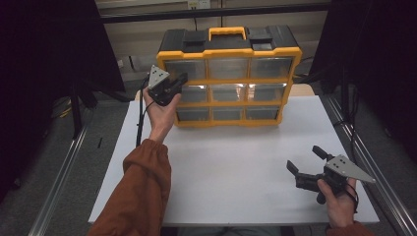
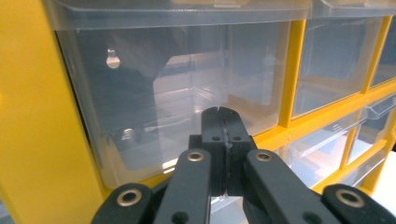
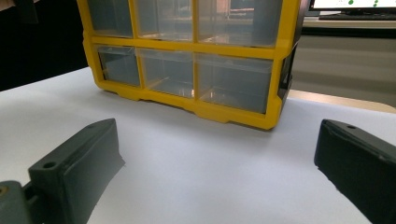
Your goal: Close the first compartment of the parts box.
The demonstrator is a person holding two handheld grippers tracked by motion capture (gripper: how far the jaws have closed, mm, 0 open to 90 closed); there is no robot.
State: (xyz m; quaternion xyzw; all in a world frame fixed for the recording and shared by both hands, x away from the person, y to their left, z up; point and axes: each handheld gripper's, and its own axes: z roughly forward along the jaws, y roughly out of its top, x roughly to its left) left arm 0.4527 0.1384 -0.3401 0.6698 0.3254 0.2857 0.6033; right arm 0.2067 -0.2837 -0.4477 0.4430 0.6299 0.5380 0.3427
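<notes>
Ahead of the released right tool [image 1: 306, 158] lies bare white desk [image 1: 236, 167]; dark curtains flank it. Clenched left tool [image 1: 183, 78] meets the yellow drawer cabinet [image 1: 228, 51].

Yellow drawer cabinet [image 1: 228, 78] sits at the far edge of my white table [image 1: 236, 162], upright, front facing me. Black top with a yellow carry handle [image 1: 227, 32]. Three rows of three clear drawers [image 2: 177, 93], contents can't be made out. Metal rails [image 1: 59, 172] run along both sides of the table on a grey floor [image 1: 29, 196]. Dark curtains [image 1: 49, 44] hang left and right. Far back, the bottom edge of a monitor [image 3: 352, 5] on a shelf.
</notes>
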